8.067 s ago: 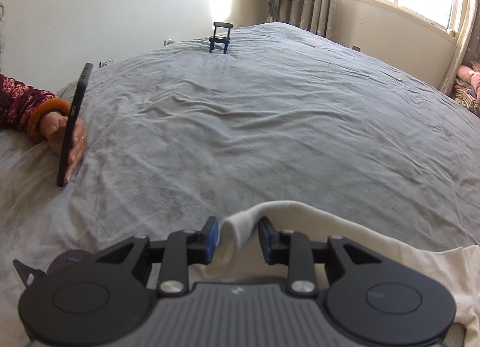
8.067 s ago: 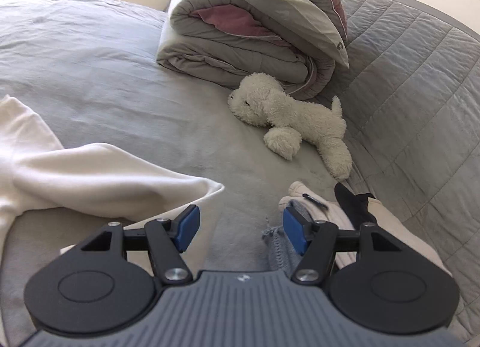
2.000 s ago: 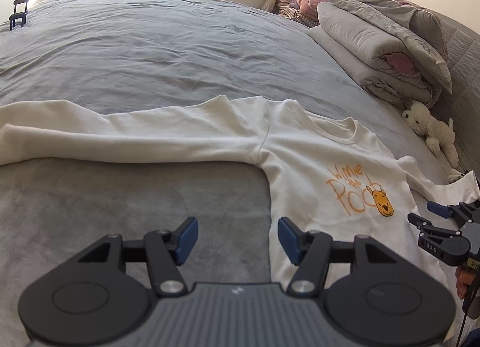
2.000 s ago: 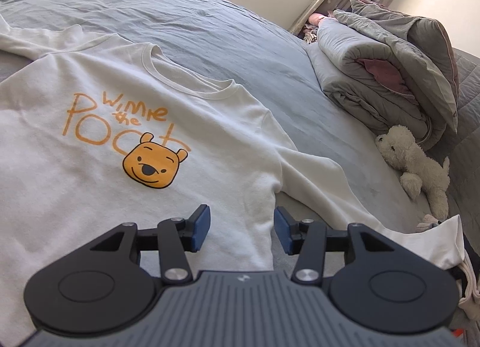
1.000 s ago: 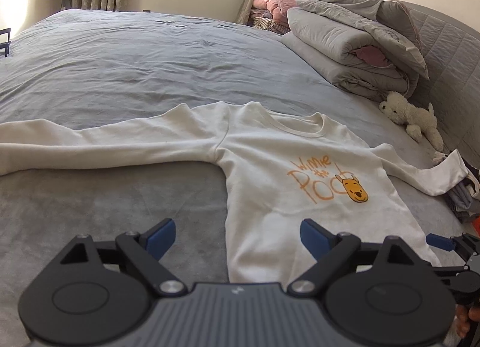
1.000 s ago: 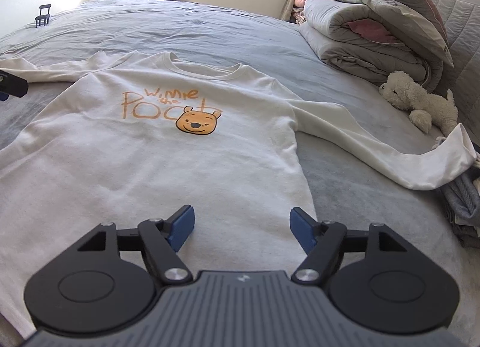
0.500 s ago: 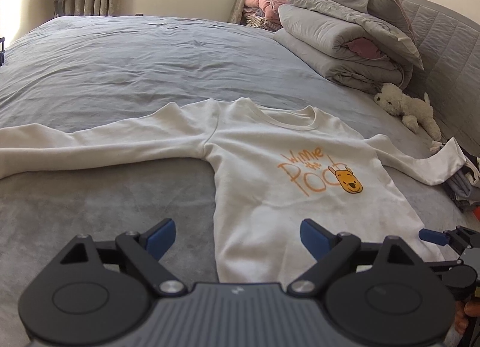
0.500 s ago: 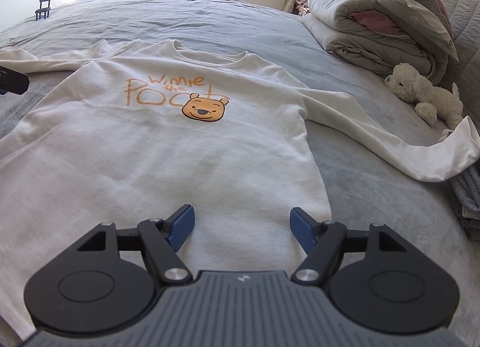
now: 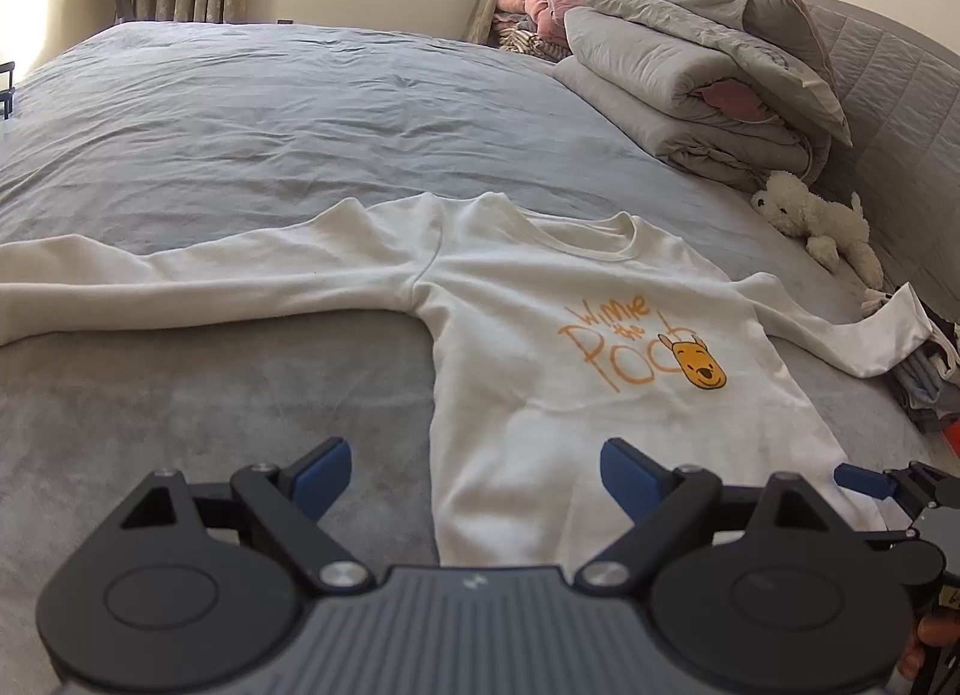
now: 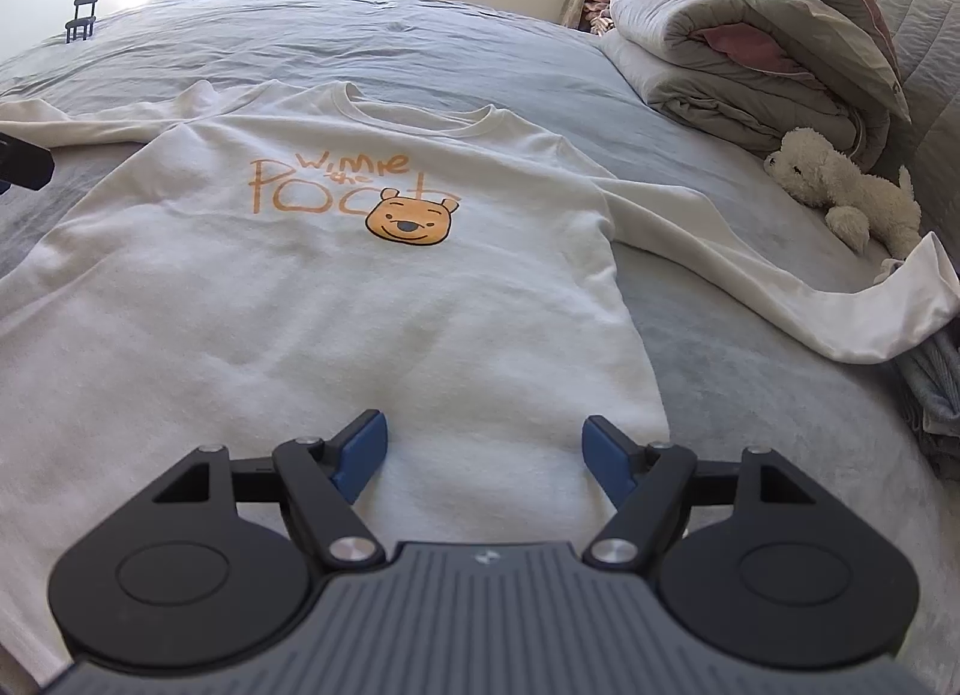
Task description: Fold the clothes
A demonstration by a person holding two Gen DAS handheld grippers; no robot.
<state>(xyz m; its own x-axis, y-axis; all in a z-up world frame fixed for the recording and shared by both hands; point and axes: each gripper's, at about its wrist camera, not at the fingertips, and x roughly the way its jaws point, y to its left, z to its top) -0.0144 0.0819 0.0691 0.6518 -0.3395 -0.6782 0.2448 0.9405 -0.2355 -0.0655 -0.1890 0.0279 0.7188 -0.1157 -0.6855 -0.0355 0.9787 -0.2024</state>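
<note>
Since half a second ago, both grippers have barely shifted, and the cream sweatshirt [image 10: 336, 299] looks slightly larger in each view. It lies flat and face up on the grey bedspread [image 9: 252, 113], orange bear print [image 10: 413, 221] showing and sleeves spread to either side. The left gripper [image 9: 474, 476] hangs over the sweatshirt's hem at its left corner, blue pads set wide and holding nothing; one pad is over the bedspread, the other over cream fabric. The right gripper [image 10: 486, 458] hovers above the hem's right part, jaws equally wide and empty. Beyond the sweatshirt's right sleeve, a white plush dog [image 10: 846, 185] lies against a folded grey duvet [image 10: 750, 53]. That cuff touches a pile of grey clothes [image 10: 936, 389].
</note>
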